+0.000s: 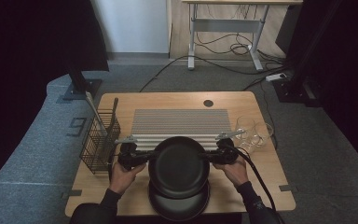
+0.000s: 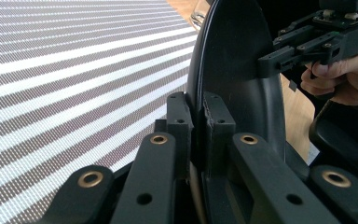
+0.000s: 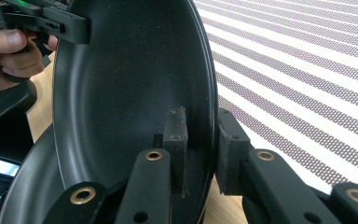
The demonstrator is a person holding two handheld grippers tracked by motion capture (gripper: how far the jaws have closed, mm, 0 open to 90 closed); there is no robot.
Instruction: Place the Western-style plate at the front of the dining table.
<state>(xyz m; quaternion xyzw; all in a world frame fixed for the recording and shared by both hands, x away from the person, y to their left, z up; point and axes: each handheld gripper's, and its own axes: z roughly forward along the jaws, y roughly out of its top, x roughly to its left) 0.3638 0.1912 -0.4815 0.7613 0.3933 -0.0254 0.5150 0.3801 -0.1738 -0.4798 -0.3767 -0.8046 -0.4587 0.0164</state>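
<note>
A black plate (image 1: pixel 179 165) is held up between both grippers, tilted over the table's near middle. My left gripper (image 1: pixel 145 157) is shut on its left rim; in the left gripper view the jaws pinch the plate (image 2: pixel 233 60) edge at the left gripper (image 2: pixel 199 119). My right gripper (image 1: pixel 208 155) is shut on the right rim; in the right gripper view the right gripper (image 3: pixel 203 133) clamps the plate (image 3: pixel 130 88). A second black plate (image 1: pixel 179 205) lies flat on the table under it, also seen as the lower plate (image 3: pixel 28 182).
A ribbed grey drying mat (image 1: pixel 181 125) lies behind the plates. A black wire utensil basket (image 1: pixel 99 142) stands at the left. Clear glasses (image 1: pixel 254 133) sit at the right. The wooden table (image 1: pixel 270 182) has bare room at front right.
</note>
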